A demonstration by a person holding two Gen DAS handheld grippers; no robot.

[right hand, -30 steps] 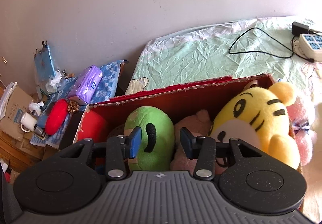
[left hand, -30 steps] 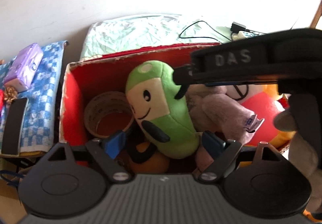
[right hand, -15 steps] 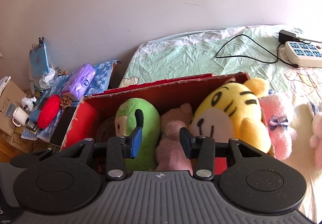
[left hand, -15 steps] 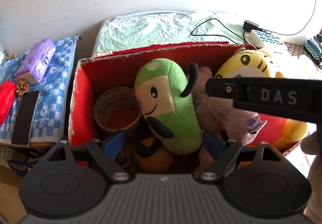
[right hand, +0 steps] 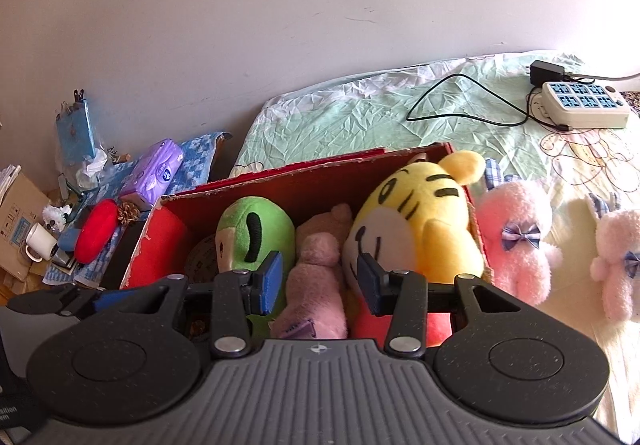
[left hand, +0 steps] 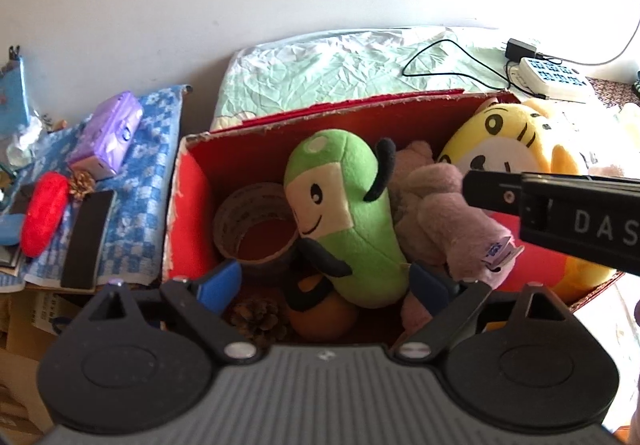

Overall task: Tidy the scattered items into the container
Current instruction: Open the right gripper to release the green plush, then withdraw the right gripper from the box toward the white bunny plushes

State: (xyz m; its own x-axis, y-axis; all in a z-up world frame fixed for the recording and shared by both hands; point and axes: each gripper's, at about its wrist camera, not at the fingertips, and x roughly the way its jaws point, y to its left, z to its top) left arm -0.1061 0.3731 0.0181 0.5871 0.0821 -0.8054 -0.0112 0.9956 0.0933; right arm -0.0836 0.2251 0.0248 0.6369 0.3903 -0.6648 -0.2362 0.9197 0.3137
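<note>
The red box (left hand: pixel 192 213) sits on the bed (right hand: pixel 360 117) and is already well filled. In the left wrist view a tape roll (left hand: pixel 256 221) lies at its 9 o'clock side. A green plush (left hand: pixel 344 221) leans at the centre, and a mauve plush (left hand: pixel 448 217) lies just to its 3 o'clock. A yellow tiger (left hand: pixel 504 141) fills the 2 o'clock corner. A pine cone (left hand: pixel 260 315) and an orange ball (left hand: pixel 324 319) rest at 6 o'clock, under the green plush.

I judge the task mostly done but not finished. In the right wrist view two pink plush toys, one (right hand: pixel 516 237) just outside the box wall at 3 o'clock and another (right hand: pixel 620 257) further right, lie on the bed. These look like the items left.

The left gripper (left hand: pixel 324 279) hangs over the box with its fingers released and opening. The foot of the green plush sits between them, but the pads do not press it. The right gripper (right hand: pixel 320 281) has its fingers part open, grasping nothing, above the mauve plush.

Against the earlier frames, the left fingers stand wider now. In the left view the box has slid lower and more of the wall and bed shows. The right gripper's body crosses that view further toward 3 o'clock, so the tiger's face is uncovered. In the right view the pink toys have come into sight at 3 o'clock.
</note>
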